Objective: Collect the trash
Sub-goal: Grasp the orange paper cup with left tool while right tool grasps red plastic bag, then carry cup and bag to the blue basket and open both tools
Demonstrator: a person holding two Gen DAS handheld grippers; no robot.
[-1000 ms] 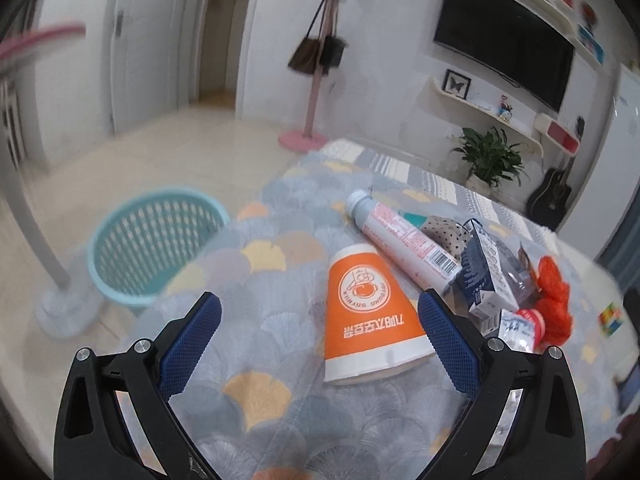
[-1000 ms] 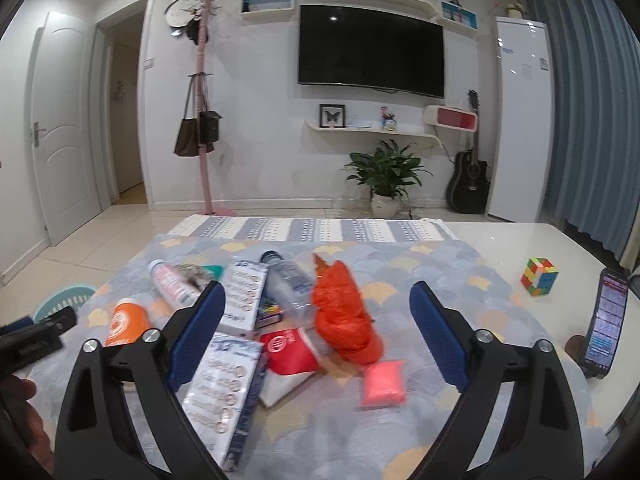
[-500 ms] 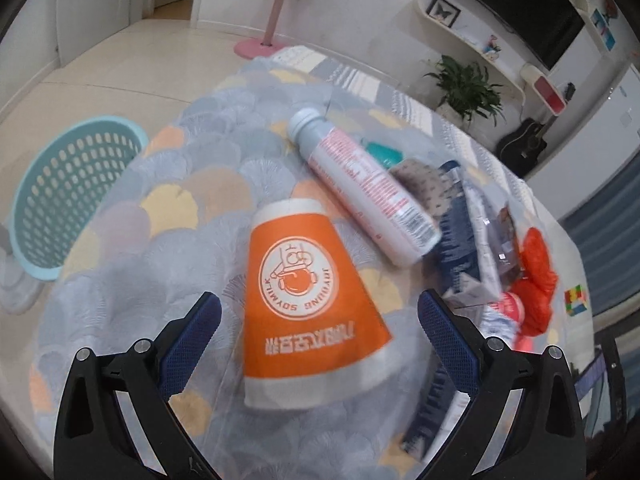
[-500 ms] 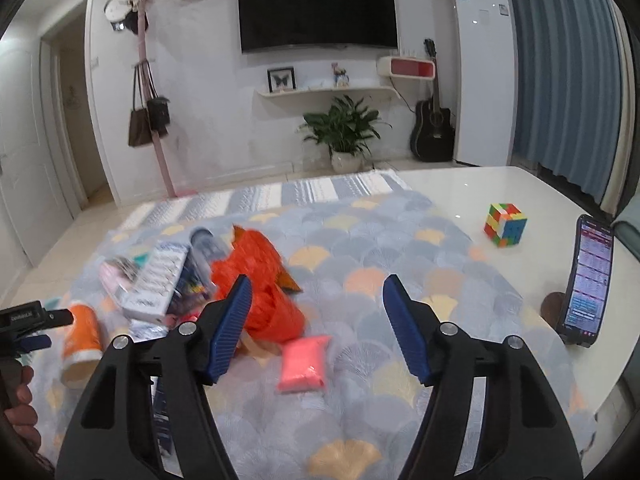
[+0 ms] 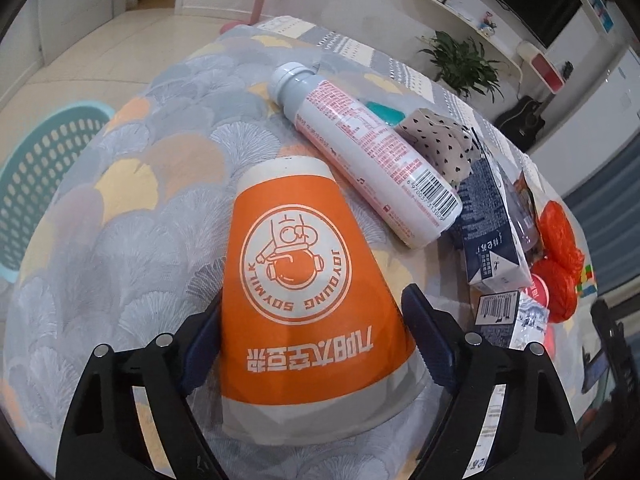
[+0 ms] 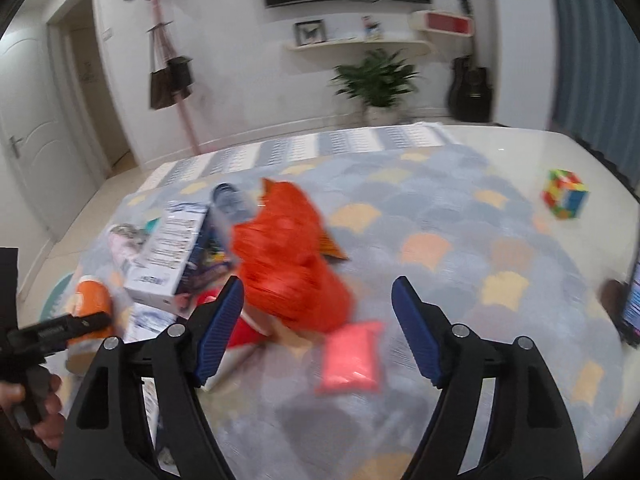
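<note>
An orange paper soymilk cup (image 5: 304, 280) lies on its side on the patterned tablecloth. My left gripper (image 5: 316, 340) is open, its two blue pads on either side of the cup's wide end. The cup also shows in the right wrist view (image 6: 90, 300). My right gripper (image 6: 318, 328) is open above an orange plastic bag (image 6: 288, 264) and a pink packet (image 6: 352, 356). A grey bottle (image 5: 364, 152), blue-and-white cartons (image 5: 486, 236) and other wrappers lie in a pile.
A teal laundry-style basket (image 5: 36, 172) stands on the floor left of the table. A Rubik's cube (image 6: 564, 194) and a phone (image 6: 632, 300) sit at the table's right side. A coat stand, plant and guitar stand by the far wall.
My left gripper has come down and forward until its pads flank the orange cup. My right gripper has moved down toward the orange bag and pink packet.
</note>
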